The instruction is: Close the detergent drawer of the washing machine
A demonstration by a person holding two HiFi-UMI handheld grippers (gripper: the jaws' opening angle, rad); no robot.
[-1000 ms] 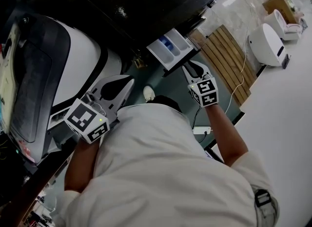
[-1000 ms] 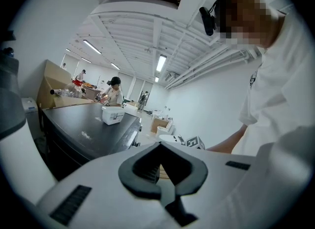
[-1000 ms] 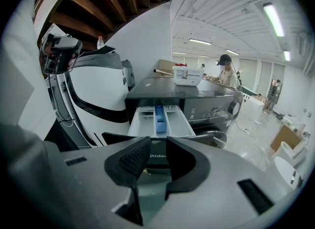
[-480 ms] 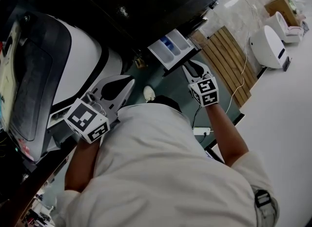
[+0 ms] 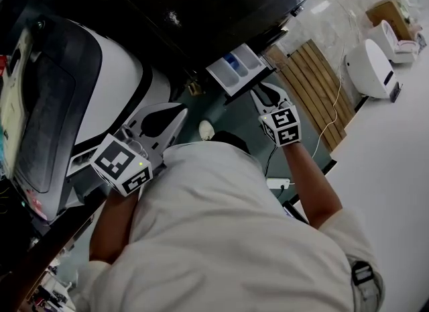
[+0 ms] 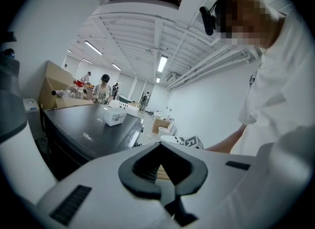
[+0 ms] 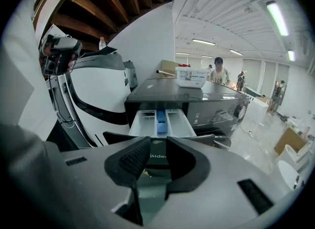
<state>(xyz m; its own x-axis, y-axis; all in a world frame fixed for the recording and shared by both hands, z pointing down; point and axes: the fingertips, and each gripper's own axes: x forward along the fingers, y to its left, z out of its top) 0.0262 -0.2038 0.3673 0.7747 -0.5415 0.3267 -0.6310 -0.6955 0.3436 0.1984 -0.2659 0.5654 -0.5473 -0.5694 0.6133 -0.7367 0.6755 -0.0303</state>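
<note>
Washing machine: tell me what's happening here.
A person holds a gripper in each hand in front of a dark washing machine. Its detergent drawer is pulled out, its blue insert showing. The right gripper points at the drawer's front, jaws slightly apart and empty; contact can't be confirmed. The left gripper hangs off to the side, jaws together, holding nothing. The drawer is not yet closed.

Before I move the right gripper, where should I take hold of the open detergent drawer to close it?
Take the dark front panel of the detergent drawer, coming straight from the front with the right gripper. The drawer juts from the washing machine toward its slightly parted jaws, so a push there should follow its slide.
</note>
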